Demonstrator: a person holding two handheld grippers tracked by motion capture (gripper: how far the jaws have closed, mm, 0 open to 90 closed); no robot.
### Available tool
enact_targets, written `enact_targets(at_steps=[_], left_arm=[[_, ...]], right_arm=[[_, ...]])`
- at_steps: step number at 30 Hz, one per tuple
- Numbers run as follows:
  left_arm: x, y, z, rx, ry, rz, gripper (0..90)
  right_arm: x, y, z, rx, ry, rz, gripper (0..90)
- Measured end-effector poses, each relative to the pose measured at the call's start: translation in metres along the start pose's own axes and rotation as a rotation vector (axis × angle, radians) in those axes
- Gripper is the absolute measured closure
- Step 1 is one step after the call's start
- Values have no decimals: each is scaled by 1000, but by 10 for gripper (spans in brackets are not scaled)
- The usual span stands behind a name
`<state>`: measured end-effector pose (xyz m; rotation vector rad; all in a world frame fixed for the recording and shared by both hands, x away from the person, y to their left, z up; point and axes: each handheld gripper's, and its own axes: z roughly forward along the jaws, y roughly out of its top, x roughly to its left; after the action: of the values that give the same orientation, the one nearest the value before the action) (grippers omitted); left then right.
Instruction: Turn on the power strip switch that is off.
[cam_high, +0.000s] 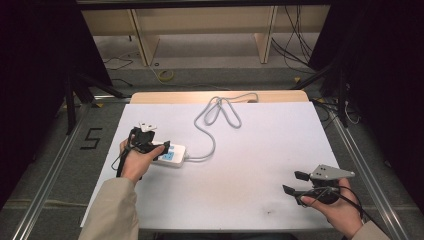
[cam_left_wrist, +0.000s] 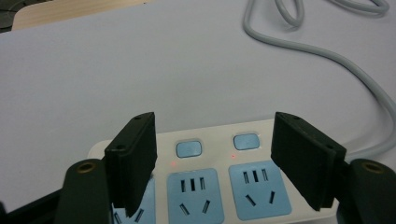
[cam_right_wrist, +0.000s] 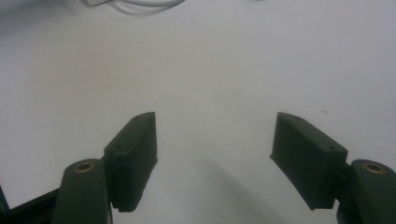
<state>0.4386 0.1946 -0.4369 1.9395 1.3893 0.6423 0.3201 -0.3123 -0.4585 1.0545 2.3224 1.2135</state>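
White table surface (cam_high: 250, 165) covers most of the work area; wooden edge shows at the far side. No containers on it; the only item w/ openings is the power strip.

Power strip (cam_high: 170, 154): white body, blue socket faces, lies flat at the left-centre of the table. In the left gripper view the strip (cam_left_wrist: 219, 186) shows two blue rocker switches, each w/ a small red light beside it, above the socket faces. All visible sockets are vacant, no plug seated.

Grey cable (cam_high: 215, 120) exits the strip's right end, curves toward the far edge and lies in a loose loop there. Same cable (cam_left_wrist: 327, 51) runs across the top right of the left gripper view.

Left gripper (cam_high: 150, 145): held in the left hand (cam_high: 135, 162), positioned directly over the strip. Jaws apart, straddling the socket faces; contact w/ the strip cannot be told.

Right gripper (cam_high: 295, 182): held in the right hand (cam_high: 335, 205) at the near right, well apart from the strip. Jaws apart, nothing between them, over bare table (cam_right_wrist: 210, 70).
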Motion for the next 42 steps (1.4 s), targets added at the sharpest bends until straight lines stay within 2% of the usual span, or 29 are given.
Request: enact_targets(at_steps=[28, 42], left_arm=[[-29, -12, -24, -71, -46, 150, 289], [-38, -25, -35, -75, -58, 224, 287]], right_arm=[[0, 1, 0, -1, 1, -4, 313], [0, 1, 1, -1, 1, -2, 313]])
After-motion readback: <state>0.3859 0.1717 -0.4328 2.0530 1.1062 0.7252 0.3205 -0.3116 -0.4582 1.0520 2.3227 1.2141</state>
